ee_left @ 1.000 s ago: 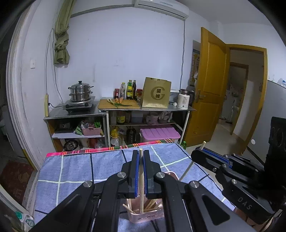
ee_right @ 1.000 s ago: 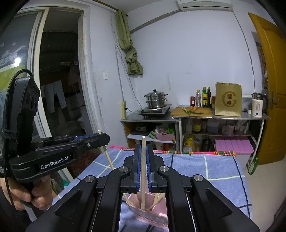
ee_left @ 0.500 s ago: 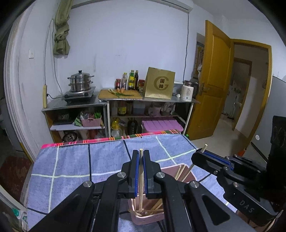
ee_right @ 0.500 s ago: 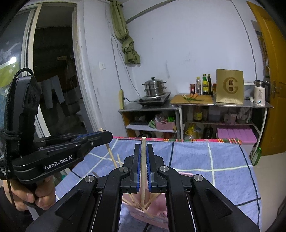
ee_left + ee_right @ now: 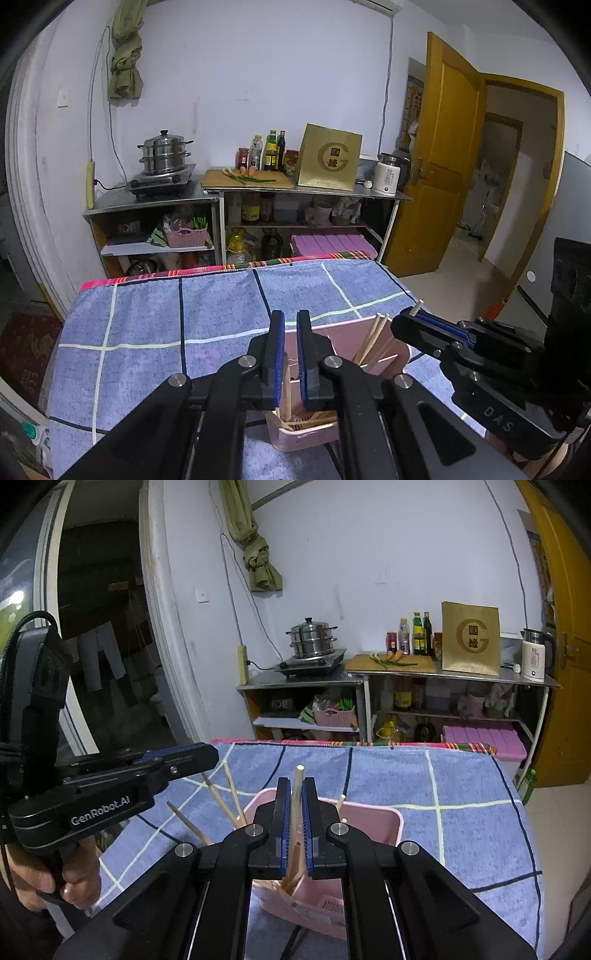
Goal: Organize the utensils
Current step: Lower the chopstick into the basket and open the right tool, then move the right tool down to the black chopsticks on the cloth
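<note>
A pink plastic holder (image 5: pixel 354 334) (image 5: pixel 373 821) stands on the blue checked cloth and holds several wooden chopsticks (image 5: pixel 371 338) (image 5: pixel 221 799). My left gripper (image 5: pixel 290 325) is open just above the holder; a chopstick (image 5: pixel 286 384) stands loose between its jaws, its lower end in the holder. My right gripper (image 5: pixel 294 794) is shut on another chopstick (image 5: pixel 297 794), held upright over the holder with its lower end inside. Each gripper shows in the other view, the right one (image 5: pixel 410 317) and the left one (image 5: pixel 207 753).
The cloth-covered table (image 5: pixel 155 317) ends at the right edge near a yellow door (image 5: pixel 443 166). Behind it stand metal shelves (image 5: pixel 236 206) with a steamer pot (image 5: pixel 164 151), bottles, a cutting board, a gold bag and a kettle.
My left gripper has opened and its chopstick has dropped down into the holder. Both grippers have come lower over the holder. The right gripper still holds its chopstick.
</note>
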